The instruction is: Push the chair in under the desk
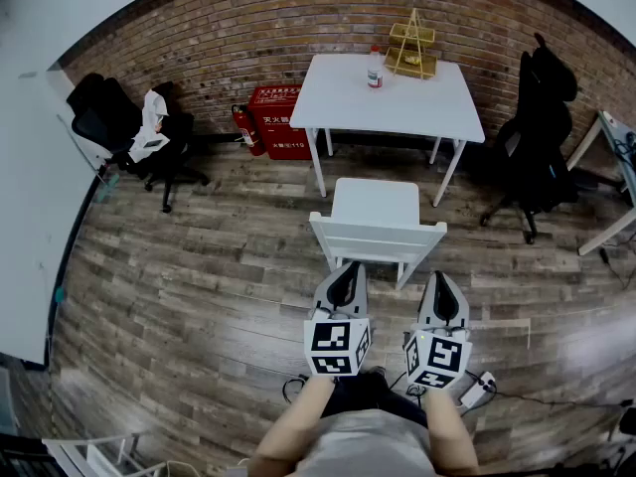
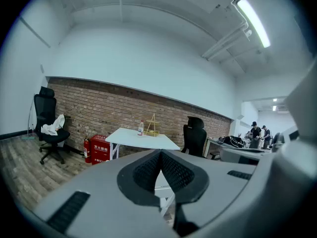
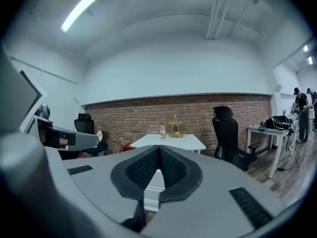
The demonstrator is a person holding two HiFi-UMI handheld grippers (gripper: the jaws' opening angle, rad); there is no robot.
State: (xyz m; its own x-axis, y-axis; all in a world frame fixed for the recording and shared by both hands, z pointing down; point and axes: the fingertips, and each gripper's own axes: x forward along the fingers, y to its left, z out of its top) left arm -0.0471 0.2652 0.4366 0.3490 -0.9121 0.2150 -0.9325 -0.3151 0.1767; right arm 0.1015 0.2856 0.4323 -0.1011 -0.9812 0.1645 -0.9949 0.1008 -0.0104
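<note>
Chair point(image 2: 163, 185) largely behind left tongs point(image 2: 160, 153) and right tongs point(image 3: 159, 148)

Left gripper point(image 1: 345, 268): I see its jaws pressed together with nothing between them; the tip sits just behind the chair point(image 1: 378, 235) backrest, tilted slightly down.
Right gripper point(image 1: 441, 280): jaws closed and empty too, near the chair's right rear corner.
Arms: left forearm point(image 1: 298, 417) and right forearm point(image 1: 449, 427) reach forward, side by side.
</note>
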